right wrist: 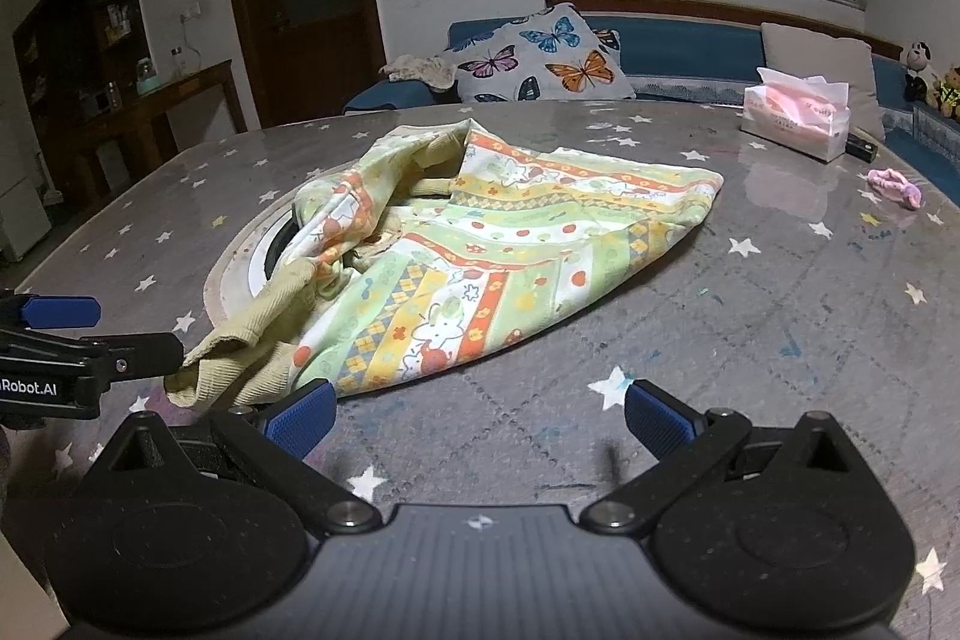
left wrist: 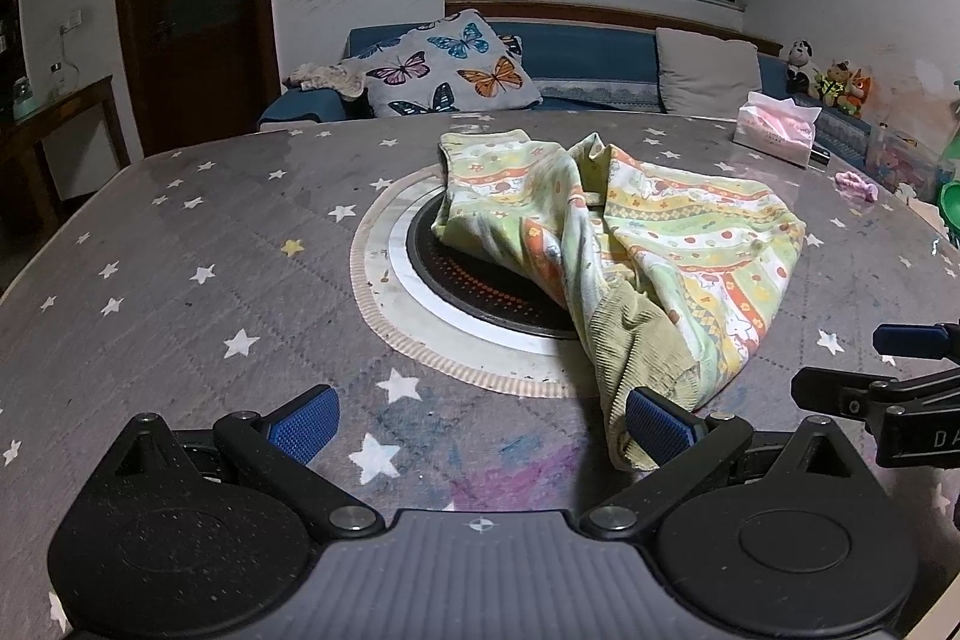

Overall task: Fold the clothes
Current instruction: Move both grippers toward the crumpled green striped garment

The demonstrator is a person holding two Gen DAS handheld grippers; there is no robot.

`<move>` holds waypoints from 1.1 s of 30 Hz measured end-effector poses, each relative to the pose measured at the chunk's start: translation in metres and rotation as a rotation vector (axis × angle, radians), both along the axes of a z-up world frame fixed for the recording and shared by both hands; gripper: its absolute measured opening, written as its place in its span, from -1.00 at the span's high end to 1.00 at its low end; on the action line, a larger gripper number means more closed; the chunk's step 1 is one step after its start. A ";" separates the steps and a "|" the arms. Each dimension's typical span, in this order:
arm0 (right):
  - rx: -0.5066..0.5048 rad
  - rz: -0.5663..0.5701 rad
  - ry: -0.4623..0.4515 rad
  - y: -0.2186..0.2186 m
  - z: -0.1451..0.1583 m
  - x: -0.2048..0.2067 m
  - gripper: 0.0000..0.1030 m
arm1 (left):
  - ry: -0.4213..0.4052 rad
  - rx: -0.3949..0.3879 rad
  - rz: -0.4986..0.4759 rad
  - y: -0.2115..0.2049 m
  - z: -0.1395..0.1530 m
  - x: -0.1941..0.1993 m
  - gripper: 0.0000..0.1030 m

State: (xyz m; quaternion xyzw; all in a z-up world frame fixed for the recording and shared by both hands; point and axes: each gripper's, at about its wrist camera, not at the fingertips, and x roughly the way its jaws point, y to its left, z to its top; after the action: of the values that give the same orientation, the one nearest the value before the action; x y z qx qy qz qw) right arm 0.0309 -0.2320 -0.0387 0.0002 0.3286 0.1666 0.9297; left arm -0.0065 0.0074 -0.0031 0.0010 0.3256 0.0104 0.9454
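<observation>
Left wrist view: left gripper (left wrist: pixel 483 427) spread wide, empty; right gripper (right wrist: pixel 480 415) likewise. Crumpled garment (right wrist: pixel 480 244) on table (right wrist: pixel 780 340). Advice: pinch ribbed hem (right wrist: pixel 240 346) corners, spread flat first.

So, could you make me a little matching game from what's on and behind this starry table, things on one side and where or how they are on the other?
Things:
1. patterned garment
2. tissue box
3. butterfly pillow
4. pink scrunchie

Descriptions:
A. leaning on the blue sofa
B. crumpled, partly over the round burner
C. small, alone near the right edge
D. far right on the table, tissue sticking up

Pairs: 1-B, 2-D, 3-A, 4-C
</observation>
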 end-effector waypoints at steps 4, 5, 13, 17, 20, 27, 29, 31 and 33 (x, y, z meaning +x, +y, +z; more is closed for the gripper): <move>0.005 0.003 0.008 -0.001 -0.001 0.000 -1.00 | -0.001 0.000 0.000 -0.001 0.000 0.000 -1.00; 0.006 0.002 0.009 0.000 -0.001 0.001 -1.00 | -0.001 0.001 -0.001 -0.001 0.000 0.000 -1.00; 0.008 0.007 0.020 -0.001 -0.002 0.008 -1.00 | -0.004 0.009 0.006 0.001 0.003 0.003 -1.00; 0.008 0.010 0.025 -0.001 -0.003 0.011 -1.00 | 0.000 0.014 0.005 0.001 0.003 0.007 -1.00; 0.007 0.012 0.030 -0.001 -0.004 0.014 -1.00 | 0.003 0.019 0.004 0.001 0.003 0.010 -1.00; 0.000 0.021 0.032 0.000 -0.002 0.023 -1.00 | 0.000 0.039 -0.008 0.000 0.006 0.020 -1.00; -0.002 0.025 0.032 0.001 -0.001 0.027 -1.00 | -0.002 0.045 -0.011 0.000 0.008 0.023 -1.00; -0.008 0.029 0.033 0.002 -0.001 0.031 -1.00 | -0.005 0.052 -0.015 0.000 0.010 0.028 -1.00; -0.013 0.033 0.033 0.003 0.000 0.035 -1.00 | -0.009 0.061 -0.019 -0.001 0.012 0.032 -1.00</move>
State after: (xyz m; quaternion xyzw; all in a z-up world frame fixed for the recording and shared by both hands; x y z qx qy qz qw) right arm 0.0656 -0.2288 -0.0389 -0.0086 0.3452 0.1798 0.9211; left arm 0.0260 0.0063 0.0088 0.0327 0.3211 0.0114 0.9464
